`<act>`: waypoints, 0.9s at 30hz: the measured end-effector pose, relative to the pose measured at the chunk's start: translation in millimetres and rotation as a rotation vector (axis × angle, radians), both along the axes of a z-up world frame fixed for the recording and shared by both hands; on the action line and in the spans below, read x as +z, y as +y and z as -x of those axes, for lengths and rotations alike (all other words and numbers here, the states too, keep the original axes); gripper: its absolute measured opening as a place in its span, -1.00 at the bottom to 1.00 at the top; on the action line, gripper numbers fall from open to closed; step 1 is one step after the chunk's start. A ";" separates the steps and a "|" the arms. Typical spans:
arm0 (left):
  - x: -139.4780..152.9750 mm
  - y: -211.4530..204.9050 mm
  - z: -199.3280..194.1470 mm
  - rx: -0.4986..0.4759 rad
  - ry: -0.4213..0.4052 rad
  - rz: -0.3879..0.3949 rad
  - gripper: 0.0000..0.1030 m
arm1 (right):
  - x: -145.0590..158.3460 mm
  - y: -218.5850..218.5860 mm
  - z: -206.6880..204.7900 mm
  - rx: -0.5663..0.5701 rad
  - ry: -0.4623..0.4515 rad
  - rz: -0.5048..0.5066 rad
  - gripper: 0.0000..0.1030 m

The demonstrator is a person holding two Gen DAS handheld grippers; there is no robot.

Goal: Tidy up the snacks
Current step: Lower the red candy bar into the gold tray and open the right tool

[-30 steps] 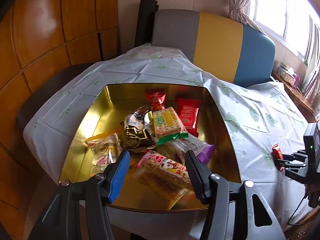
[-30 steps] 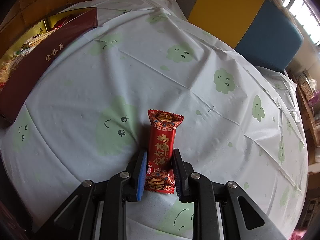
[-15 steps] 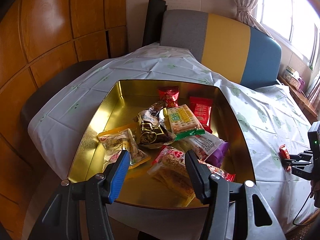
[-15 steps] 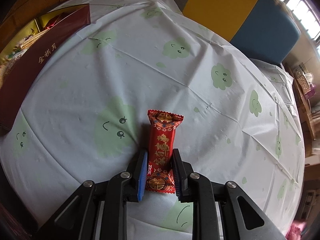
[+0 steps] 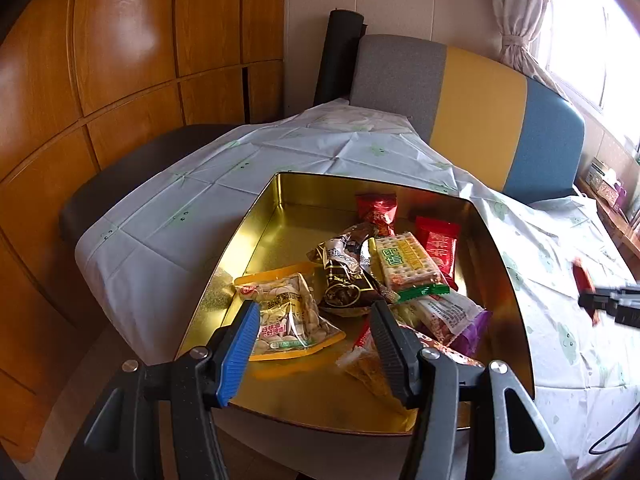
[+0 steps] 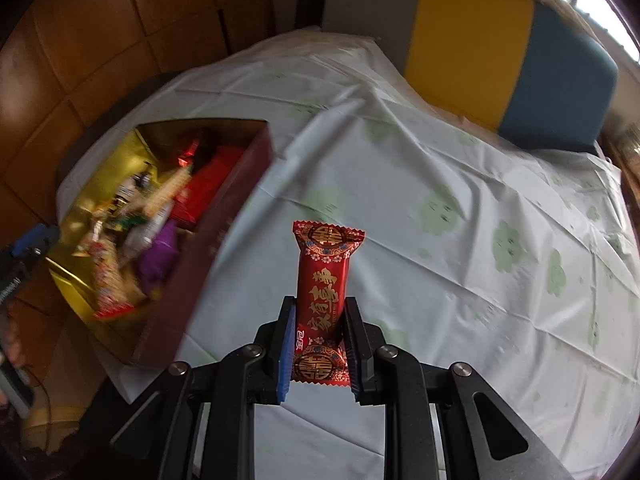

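A gold tin box point(image 5: 256, 236) with a dark red outer wall point(image 6: 224, 216) sits at the table's left edge and holds several wrapped snacks, among them a cracker pack point(image 5: 408, 260) and a nut bag point(image 5: 288, 312). My left gripper point(image 5: 312, 340) is open and empty, just above the box's near edge. My right gripper point(image 6: 320, 344) is shut on a red snack bar point(image 6: 324, 284) and holds it in the air above the tablecloth, right of the box. It also shows blurred at the right of the left wrist view point(image 5: 584, 280).
A white tablecloth with green cloud prints point(image 6: 460, 208) covers the round table. A grey, yellow and blue sofa back point(image 5: 480, 108) stands behind it. Wooden panelling point(image 5: 120, 60) is at the left. A dark chair seat point(image 5: 132, 176) is beside the table.
My right gripper has lifted the red snack bar off the cloth and swung left toward the box. My left gripper has drawn back a little from the box and stays open.
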State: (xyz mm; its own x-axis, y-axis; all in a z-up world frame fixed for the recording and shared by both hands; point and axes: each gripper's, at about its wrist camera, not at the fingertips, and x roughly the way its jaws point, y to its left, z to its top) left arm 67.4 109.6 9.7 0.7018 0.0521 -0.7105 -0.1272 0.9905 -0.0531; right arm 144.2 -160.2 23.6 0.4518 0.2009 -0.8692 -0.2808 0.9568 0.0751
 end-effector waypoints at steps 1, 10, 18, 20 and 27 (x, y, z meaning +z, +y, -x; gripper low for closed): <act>0.0 0.8 0.0 0.001 0.000 0.000 0.12 | 4.7 13.7 -2.9 0.021 -0.009 -0.014 -0.57; 1.3 6.9 -1.8 0.019 -0.009 0.002 0.12 | -1.1 116.6 -45.1 0.124 0.001 -0.023 -0.57; -1.9 15.3 -5.1 0.039 0.001 0.018 0.12 | -36.6 147.7 -75.7 0.140 0.074 0.057 -0.55; -2.6 15.9 -5.5 0.041 0.004 0.019 0.12 | -45.2 150.9 -79.6 0.144 0.099 0.071 -0.51; -3.5 16.2 -6.0 0.041 0.007 0.020 0.12 | -45.3 147.0 -68.6 0.171 0.071 0.066 -0.46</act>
State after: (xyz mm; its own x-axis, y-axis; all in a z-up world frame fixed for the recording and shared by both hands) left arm 73.4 125.8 6.2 0.6944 0.0665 -0.7165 -0.1679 0.9832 -0.0715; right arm 212.8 -13.2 -21.7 0.3530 0.2107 -0.9116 -0.4361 0.8991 0.0389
